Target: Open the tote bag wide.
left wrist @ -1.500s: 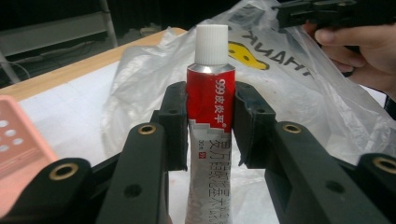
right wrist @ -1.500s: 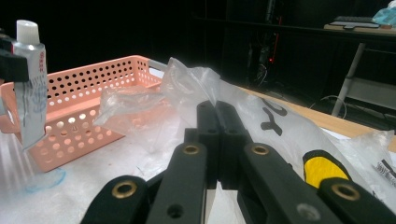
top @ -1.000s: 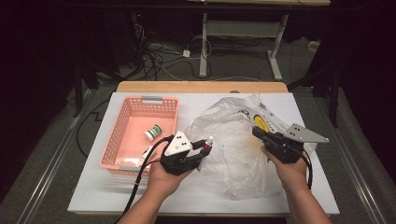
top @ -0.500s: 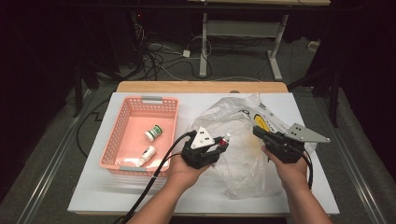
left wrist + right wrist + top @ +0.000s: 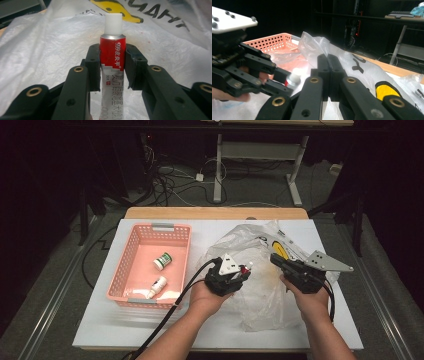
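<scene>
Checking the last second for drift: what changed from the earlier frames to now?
The left hand-held gripper, clamped on the red tube, travelled right from beside the pink basket to above the plastic bag. The right hand-held gripper stayed shut at the bag; the basket's two bottles didn't move.

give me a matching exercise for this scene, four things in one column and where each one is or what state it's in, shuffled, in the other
Things:
1. red tube with white cap
2. green-labelled bottle
3. right claw
4. plastic bag

Places or states:
A. lying in the pink basket
B. spread out on the white table
C. clamped between the jaws of the left claw
D. jaws pressed together, nothing visible between them

Pairs: 1-C, 2-A, 3-D, 4-B
</scene>
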